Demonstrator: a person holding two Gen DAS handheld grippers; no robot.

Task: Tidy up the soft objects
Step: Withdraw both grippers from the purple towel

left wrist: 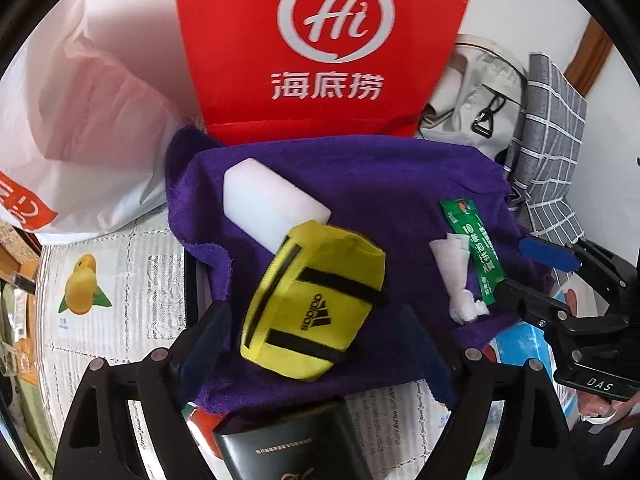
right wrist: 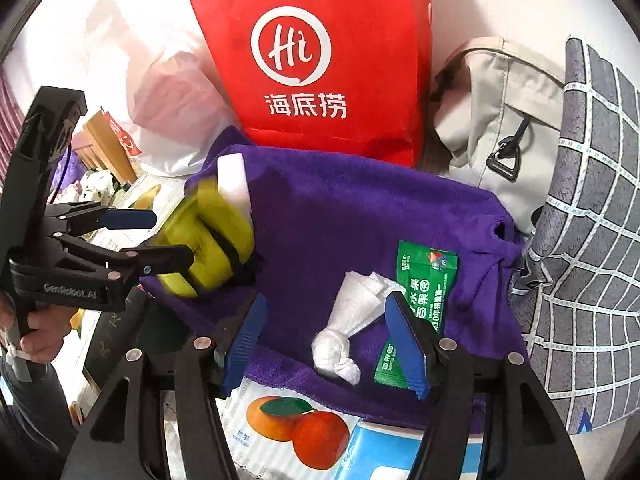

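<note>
purple towel (left wrist: 360, 184) | left gripper (left wrist: 316, 340) tilted down, spread around yellow pouch (left wrist: 316, 304) | right gripper (right wrist: 324, 344) spread over tissue (right wrist: 352, 320)

A yellow pouch (left wrist: 316, 304) with black stripes lies on a purple towel (left wrist: 380, 184) before a red bag (left wrist: 320, 48).

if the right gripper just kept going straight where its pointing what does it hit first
Most likely the crumpled white tissue, which lies between the open right gripper fingers on the purple towel. The green packet sits beside the right finger, so it could catch too; depth is unclear.
</note>
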